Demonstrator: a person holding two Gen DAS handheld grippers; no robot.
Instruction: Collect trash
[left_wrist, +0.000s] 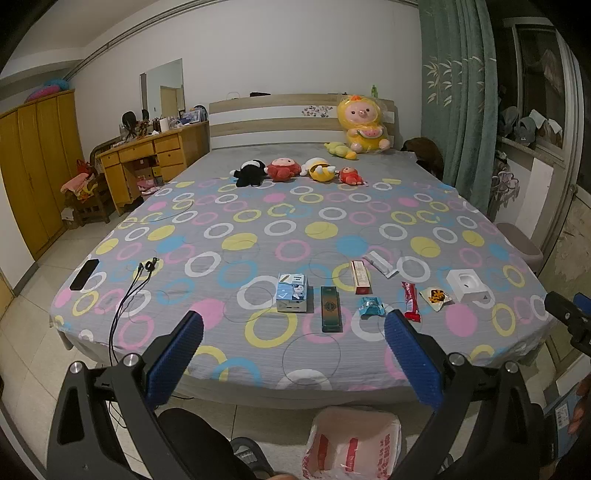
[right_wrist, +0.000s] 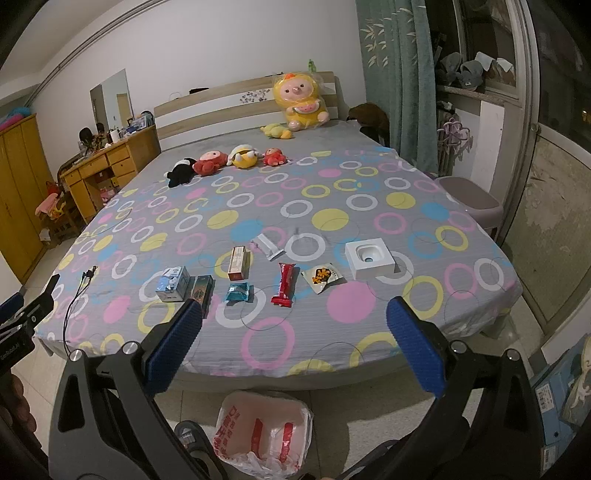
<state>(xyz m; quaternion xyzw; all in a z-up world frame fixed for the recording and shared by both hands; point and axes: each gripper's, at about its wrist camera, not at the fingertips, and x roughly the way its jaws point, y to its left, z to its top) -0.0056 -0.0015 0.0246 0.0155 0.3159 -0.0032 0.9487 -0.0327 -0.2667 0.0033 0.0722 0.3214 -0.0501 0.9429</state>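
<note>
Trash lies in a row near the foot of the bed (left_wrist: 258, 221): a blue-white carton (left_wrist: 291, 292), a dark green box (left_wrist: 331, 308), a red-white box (left_wrist: 360, 277), a teal wrapper (left_wrist: 371, 307), a red wrapper (left_wrist: 411, 301), a white wrapper (left_wrist: 380, 263), an orange snack packet (left_wrist: 436, 297) and a white box (left_wrist: 467, 285). They also show in the right wrist view, for example the carton (right_wrist: 173, 284) and the red wrapper (right_wrist: 285, 285). My left gripper (left_wrist: 293, 334) and right gripper (right_wrist: 293, 321) are both open and empty, held above the bed's foot edge. A bin lined with a white-red bag (right_wrist: 264, 432) stands on the floor below.
Several plush toys (left_wrist: 295, 170) lie mid-bed and a big yellow one (left_wrist: 364, 123) leans on the headboard. A phone (left_wrist: 85, 274) and earphones (left_wrist: 129, 291) lie at the bed's left corner. A wooden desk (left_wrist: 147, 162) and wardrobe stand left; a stool (right_wrist: 469, 206) and curtain stand right.
</note>
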